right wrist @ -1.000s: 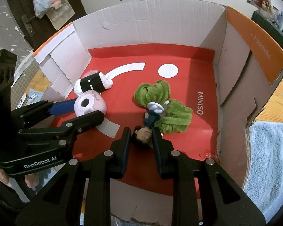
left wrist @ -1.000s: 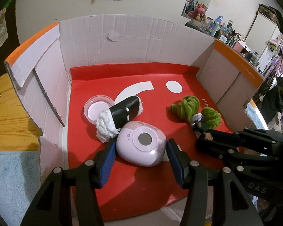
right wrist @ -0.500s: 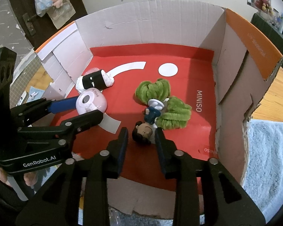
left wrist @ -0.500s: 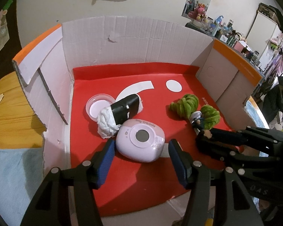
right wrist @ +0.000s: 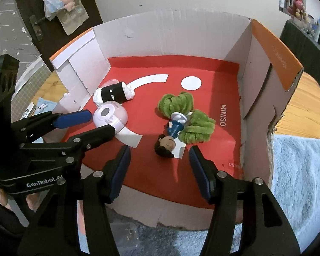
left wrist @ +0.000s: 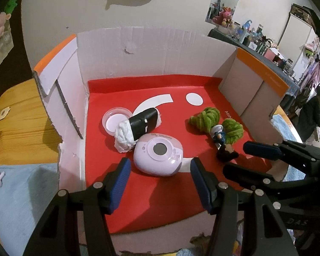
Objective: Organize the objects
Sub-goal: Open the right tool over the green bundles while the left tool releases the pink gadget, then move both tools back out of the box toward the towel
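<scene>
Both black two-finger grippers hang over the red-floored cardboard box [right wrist: 264,68], neither clasping anything.

Left gripper [left wrist: 159,168] stands parted, its blue pads clear of the rounded pink plastic device [left wrist: 159,153] lying just ahead of them. Right gripper [right wrist: 159,157] is spreading its jaws, with the small dark-haired doll figure [right wrist: 167,141] loose on the floor between the tips, beside a fuzzy green yarn bundle [right wrist: 187,115]. A black-and-white rice-ball plush [left wrist: 136,128] touches the pink device.
</scene>
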`<state>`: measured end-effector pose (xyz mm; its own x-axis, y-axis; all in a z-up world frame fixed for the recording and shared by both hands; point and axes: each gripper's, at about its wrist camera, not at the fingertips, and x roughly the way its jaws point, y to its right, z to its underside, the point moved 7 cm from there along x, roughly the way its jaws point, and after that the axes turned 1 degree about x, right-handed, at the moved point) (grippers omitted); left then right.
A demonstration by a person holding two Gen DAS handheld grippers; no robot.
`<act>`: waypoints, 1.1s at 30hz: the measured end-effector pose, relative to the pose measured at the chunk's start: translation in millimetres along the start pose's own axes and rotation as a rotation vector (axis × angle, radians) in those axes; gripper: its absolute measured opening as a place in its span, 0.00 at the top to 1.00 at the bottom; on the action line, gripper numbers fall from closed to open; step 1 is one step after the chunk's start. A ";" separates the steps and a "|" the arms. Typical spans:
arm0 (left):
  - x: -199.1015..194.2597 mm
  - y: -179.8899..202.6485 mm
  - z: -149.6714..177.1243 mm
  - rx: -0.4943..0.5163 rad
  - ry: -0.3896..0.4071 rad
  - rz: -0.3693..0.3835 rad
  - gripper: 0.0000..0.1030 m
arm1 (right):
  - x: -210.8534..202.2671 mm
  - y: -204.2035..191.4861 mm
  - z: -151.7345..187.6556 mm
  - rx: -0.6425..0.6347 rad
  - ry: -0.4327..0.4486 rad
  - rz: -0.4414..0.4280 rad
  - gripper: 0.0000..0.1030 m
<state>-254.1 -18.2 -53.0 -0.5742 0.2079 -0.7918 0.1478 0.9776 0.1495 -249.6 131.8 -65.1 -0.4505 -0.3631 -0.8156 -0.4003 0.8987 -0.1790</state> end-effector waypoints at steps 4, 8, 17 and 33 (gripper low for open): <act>-5.0 0.2 2.2 0.004 0.005 -0.008 0.41 | -3.5 -1.4 1.4 0.002 0.006 -0.009 0.46; -7.4 -0.4 3.2 0.004 0.008 -0.012 0.41 | -6.6 -3.6 3.0 0.000 0.014 -0.011 0.46; -18.6 3.0 8.9 0.006 0.026 -0.025 0.30 | -17.3 -7.2 8.4 -0.011 0.031 -0.012 0.43; -35.8 1.4 18.1 -0.001 0.050 -0.041 0.25 | -34.3 -15.3 16.4 -0.024 0.057 -0.009 0.33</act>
<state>-218.7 -24.8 -35.2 -0.6191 0.1694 -0.7668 0.1227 0.9853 0.1186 -214.9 134.5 -43.4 -0.4914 -0.3855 -0.7810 -0.4232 0.8894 -0.1728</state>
